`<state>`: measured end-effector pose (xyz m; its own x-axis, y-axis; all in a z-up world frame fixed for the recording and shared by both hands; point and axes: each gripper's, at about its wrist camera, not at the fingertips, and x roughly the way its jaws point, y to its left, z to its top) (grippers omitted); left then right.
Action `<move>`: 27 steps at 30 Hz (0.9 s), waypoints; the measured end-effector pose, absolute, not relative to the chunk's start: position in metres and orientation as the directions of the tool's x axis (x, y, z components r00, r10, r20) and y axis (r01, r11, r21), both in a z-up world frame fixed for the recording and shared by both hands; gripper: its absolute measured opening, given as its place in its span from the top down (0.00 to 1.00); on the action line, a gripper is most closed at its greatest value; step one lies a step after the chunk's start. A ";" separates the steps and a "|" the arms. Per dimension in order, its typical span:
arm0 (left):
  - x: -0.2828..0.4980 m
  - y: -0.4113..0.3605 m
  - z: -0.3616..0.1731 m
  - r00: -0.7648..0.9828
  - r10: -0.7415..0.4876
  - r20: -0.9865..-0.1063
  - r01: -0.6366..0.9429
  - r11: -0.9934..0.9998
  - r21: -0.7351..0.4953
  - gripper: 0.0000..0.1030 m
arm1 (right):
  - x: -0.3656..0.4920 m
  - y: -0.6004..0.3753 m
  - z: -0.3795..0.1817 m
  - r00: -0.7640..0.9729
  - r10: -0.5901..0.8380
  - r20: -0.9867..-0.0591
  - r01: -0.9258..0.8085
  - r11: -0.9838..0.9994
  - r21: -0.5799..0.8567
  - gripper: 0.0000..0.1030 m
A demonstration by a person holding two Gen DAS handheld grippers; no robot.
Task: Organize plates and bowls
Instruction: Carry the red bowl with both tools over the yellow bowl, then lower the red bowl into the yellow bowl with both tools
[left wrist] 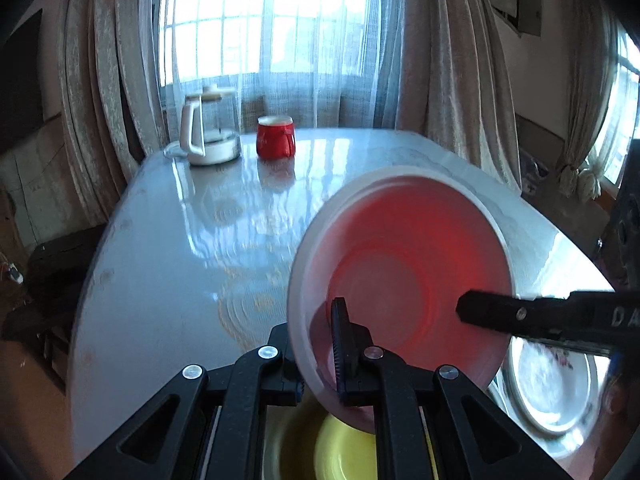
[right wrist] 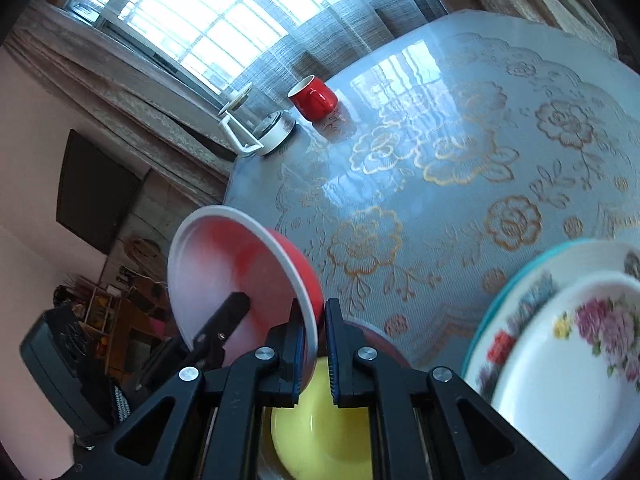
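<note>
Both grippers hold one red bowl (left wrist: 404, 276) with a white rim, tilted on edge above the table. My left gripper (left wrist: 316, 344) is shut on its near rim. My right gripper (right wrist: 314, 340) is shut on the rim of the same bowl (right wrist: 236, 276); its finger (left wrist: 520, 316) reaches into the bowl from the right in the left wrist view. A yellow bowl (right wrist: 320, 432) sits on the table just below; it also shows in the left wrist view (left wrist: 344, 452). A stack of floral plates (right wrist: 568, 352) lies at the right, seen also in the left wrist view (left wrist: 552, 384).
A red mug (left wrist: 276, 138) and a white glass kettle (left wrist: 208, 132) stand at the table's far edge by the curtained window. The table (right wrist: 440, 168) has a glossy grey cloth with gold flowers. A dark cabinet (left wrist: 52, 276) stands left of the table.
</note>
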<state>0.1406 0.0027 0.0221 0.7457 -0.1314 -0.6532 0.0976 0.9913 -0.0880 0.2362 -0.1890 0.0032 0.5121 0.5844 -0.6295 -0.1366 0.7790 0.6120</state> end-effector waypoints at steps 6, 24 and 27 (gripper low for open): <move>0.123 -0.003 0.018 0.726 -0.115 -0.678 0.092 0.993 -0.070 0.89 | 0.214 -0.195 -0.007 0.493 0.594 -0.636 -0.139 0.775 0.616 0.89; 0.102 -0.012 -0.002 0.667 -0.121 -0.736 0.095 0.992 -0.077 0.89 | 0.183 -0.204 -0.031 0.446 0.607 -0.658 -0.100 0.764 0.637 0.88; 0.100 -0.015 -0.005 0.657 -0.121 -0.744 0.100 0.992 -0.073 0.89 | 0.182 -0.206 -0.034 0.436 0.608 -0.663 -0.091 0.763 0.640 0.88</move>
<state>0.0998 -0.0149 -0.0054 0.6573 -0.1214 -0.7437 0.1003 0.9923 -0.0733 0.1819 -0.2062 -0.0344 0.4362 0.6081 -0.6633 -0.0907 0.7630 0.6399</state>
